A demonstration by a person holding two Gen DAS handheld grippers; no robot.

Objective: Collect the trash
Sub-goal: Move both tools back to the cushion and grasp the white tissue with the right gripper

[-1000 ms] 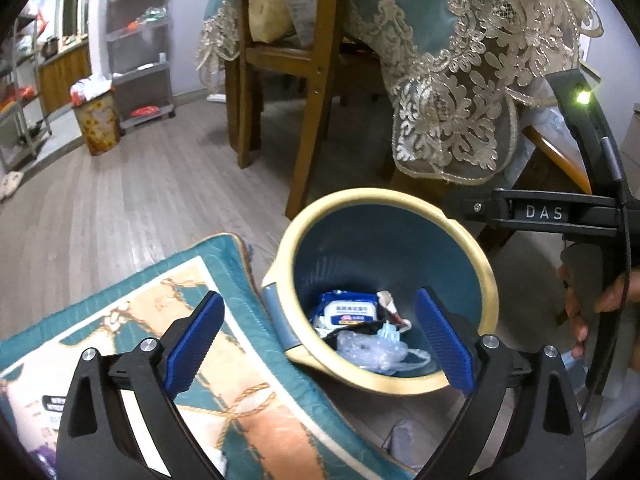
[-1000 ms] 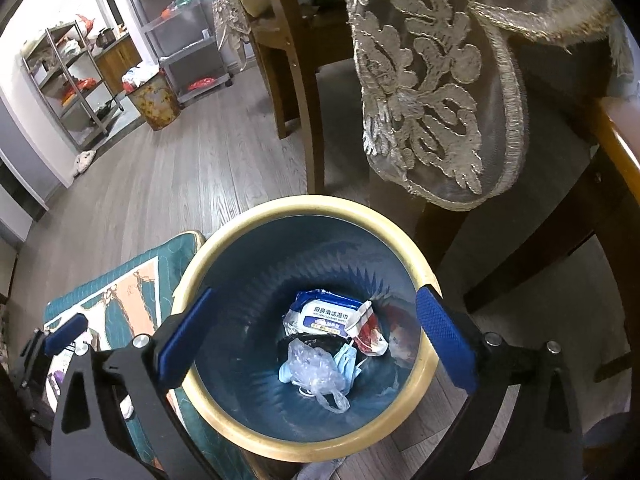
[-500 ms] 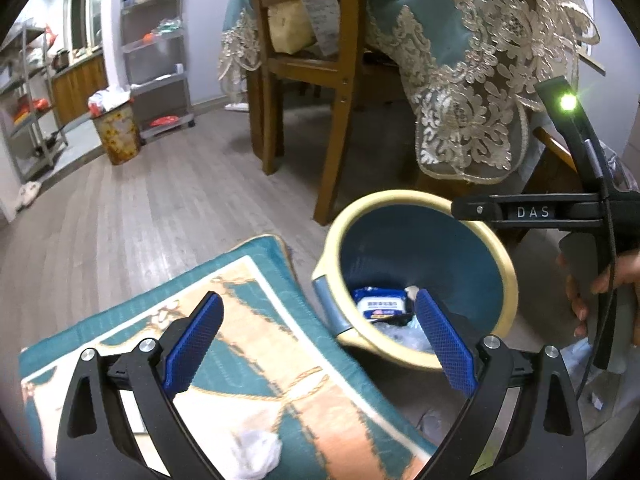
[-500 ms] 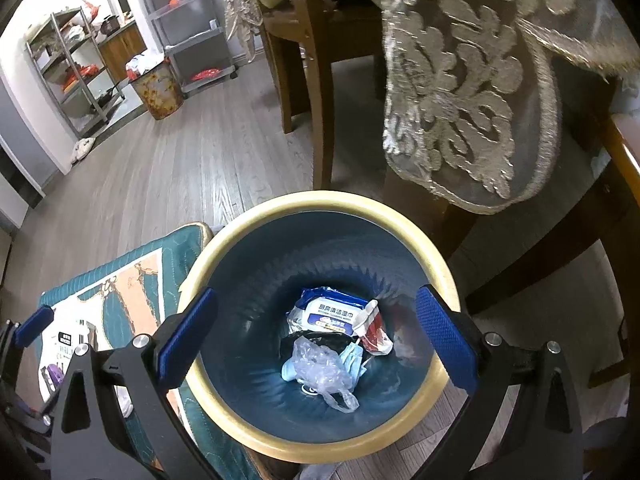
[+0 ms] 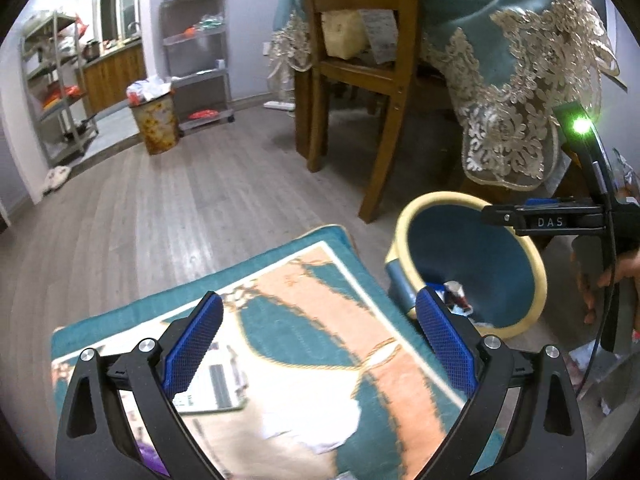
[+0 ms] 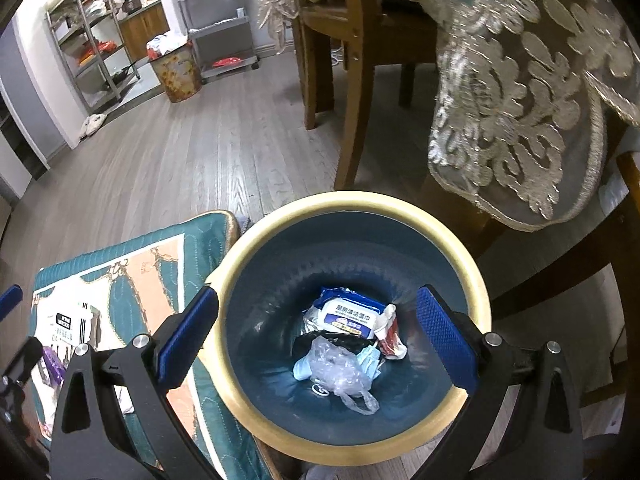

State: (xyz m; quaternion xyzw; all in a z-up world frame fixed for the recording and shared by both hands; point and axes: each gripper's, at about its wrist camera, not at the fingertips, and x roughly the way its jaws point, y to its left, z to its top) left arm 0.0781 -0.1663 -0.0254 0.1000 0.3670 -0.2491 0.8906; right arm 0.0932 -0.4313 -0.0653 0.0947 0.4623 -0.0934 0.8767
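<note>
Right gripper (image 6: 316, 328) agape over bin (image 6: 476, 280)

We cannot read the blurred papers (image 5: 224, 390) on the mat (image 5: 280, 292) in the left wrist view. The left hand-held gripper (image 5: 318, 340) hides part of the bin (image 5: 536, 276). The purple packet (image 6: 54, 364) is cut off behind the right hand-held gripper (image 6: 318, 332).

Both wrists look down—sharing the bin (image 6: 476, 280) (right directly above).
</note>
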